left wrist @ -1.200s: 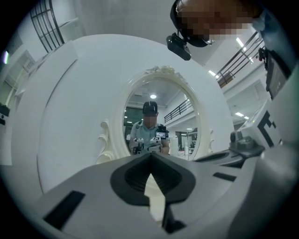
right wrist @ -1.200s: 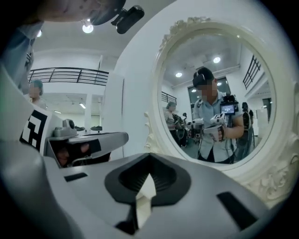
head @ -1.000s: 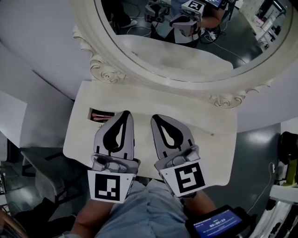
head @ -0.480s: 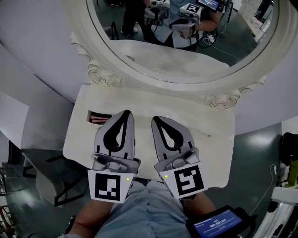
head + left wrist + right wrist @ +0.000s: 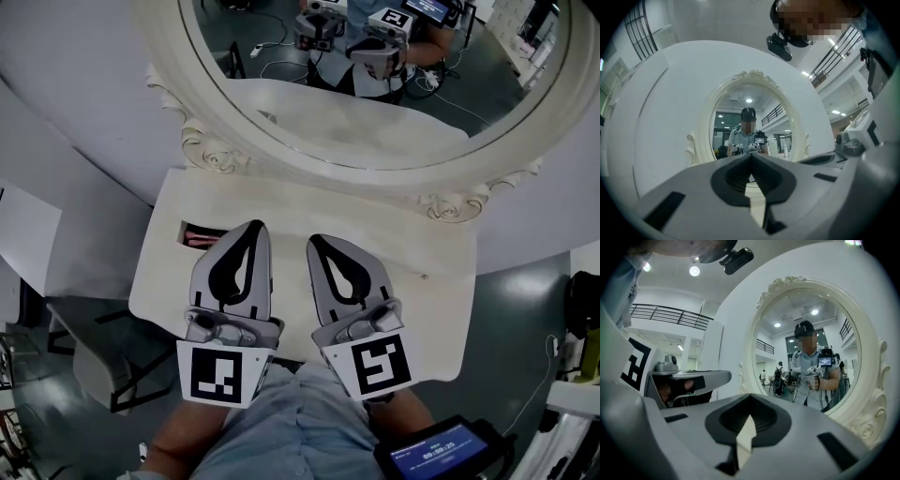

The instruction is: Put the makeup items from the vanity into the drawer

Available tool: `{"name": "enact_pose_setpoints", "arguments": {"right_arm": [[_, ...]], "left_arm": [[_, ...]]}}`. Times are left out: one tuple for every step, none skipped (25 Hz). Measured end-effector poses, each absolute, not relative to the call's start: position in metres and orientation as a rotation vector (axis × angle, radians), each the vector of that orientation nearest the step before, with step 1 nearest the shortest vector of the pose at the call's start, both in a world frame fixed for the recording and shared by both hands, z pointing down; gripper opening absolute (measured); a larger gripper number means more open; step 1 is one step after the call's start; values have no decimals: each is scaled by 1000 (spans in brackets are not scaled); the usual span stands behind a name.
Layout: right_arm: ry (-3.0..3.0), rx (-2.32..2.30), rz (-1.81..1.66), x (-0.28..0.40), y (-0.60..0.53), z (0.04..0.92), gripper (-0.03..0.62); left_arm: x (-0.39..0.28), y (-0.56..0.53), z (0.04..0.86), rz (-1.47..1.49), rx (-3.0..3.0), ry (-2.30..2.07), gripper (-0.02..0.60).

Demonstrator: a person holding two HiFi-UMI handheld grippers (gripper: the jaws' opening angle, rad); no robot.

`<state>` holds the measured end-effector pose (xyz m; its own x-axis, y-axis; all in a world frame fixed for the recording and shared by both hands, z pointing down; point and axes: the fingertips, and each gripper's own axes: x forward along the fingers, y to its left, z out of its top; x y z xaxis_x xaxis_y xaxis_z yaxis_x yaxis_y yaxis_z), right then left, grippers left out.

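Note:
In the head view my left gripper (image 5: 253, 231) and right gripper (image 5: 315, 243) lie side by side, level, over the white vanity top (image 5: 403, 246), pointing at the oval mirror (image 5: 375, 94). Both are shut with nothing between their jaws. Left of the left gripper, a small rectangular opening (image 5: 199, 233) in the top shows pink items inside. No loose makeup item shows on the bare top. In the left gripper view the left gripper's tips (image 5: 751, 157) meet in front of the mirror (image 5: 750, 126). In the right gripper view the right gripper's tips (image 5: 750, 397) also meet, and the left gripper (image 5: 684, 380) shows beside them.
The mirror's carved cream frame (image 5: 211, 145) rises right behind the tabletop. A grey seat (image 5: 89, 342) stands on the floor at the left. A small screen (image 5: 441, 455) sits at the person's right hip. A white panel (image 5: 23, 244) leans at the far left.
Both grippers have kept still and shut. Only the head view has shifted slightly.

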<state>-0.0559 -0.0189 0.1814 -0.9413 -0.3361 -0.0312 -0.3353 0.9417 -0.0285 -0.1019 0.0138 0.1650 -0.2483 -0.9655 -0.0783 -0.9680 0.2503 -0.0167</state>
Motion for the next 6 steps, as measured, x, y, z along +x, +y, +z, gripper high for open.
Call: {"name": "enact_pose_setpoints", "arguments": {"right_arm": [[3060,-530,-34,-56,-19,181,0],[3060,-531,-33,-56,-20,181,2],[3059,-531,-32,-56,-20,181,0],[3059,-532,-32,-56,-20,181,0],[3059,-533,-32,-56,-20,181,0],[3059,-533,-33,-56,-21,181,0]], "left_arm": [[-102,14,165,54,-1880,2426,0],[-102,13,165,55,-1880,2427,0],[-102,13,165,55,-1880,2427,0],[-102,13,164,54,-1880,2426,0],[-102,12,164,53,-1879,2425,0],[-102,12,164,53,-1879,2424,0]]}}
